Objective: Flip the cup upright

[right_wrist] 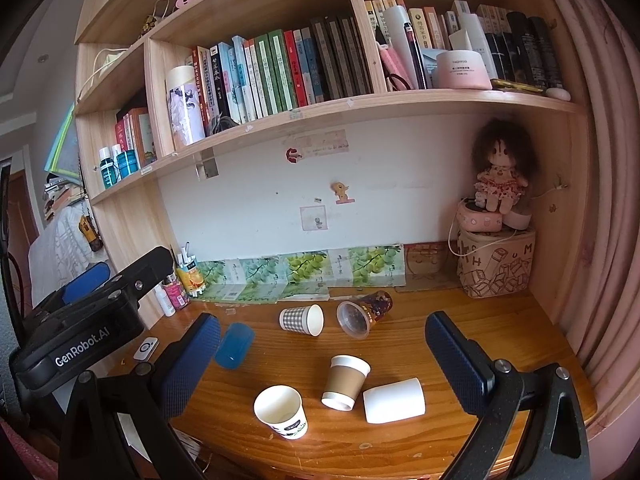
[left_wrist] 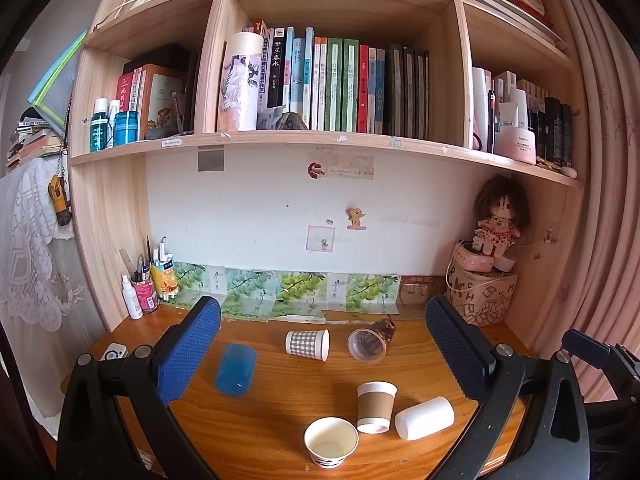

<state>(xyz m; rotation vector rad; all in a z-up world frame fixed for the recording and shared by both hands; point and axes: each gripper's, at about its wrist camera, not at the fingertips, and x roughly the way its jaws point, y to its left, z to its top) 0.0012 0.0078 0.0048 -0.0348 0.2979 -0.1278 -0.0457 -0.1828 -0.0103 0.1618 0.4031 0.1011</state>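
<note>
Six cups are sitting on the wooden desk, and the brown-sleeved paper cup, resting mouth-down with its white base uppermost, is serving as the landmark. Just beside it on the right, a plain white cup is lying on its side; just in front and to the left, a white paper cup with a striped base is standing upright and showing its bare inside. Behind the landmark, a gingham-checked paper cup and a clear plastic cup with a dark patterned base are lying on their sides, mouths facing right and forward respectively. Well to the left, a blue translucent cup is also lying down. In the right wrist view the left gripper's black body is reading "GenRobot.AI". The left gripper is hanging wide open, blue textured pads gripping nothing, and the right gripper is likewise spread wide and touching nothing, both above the desk.
</note>
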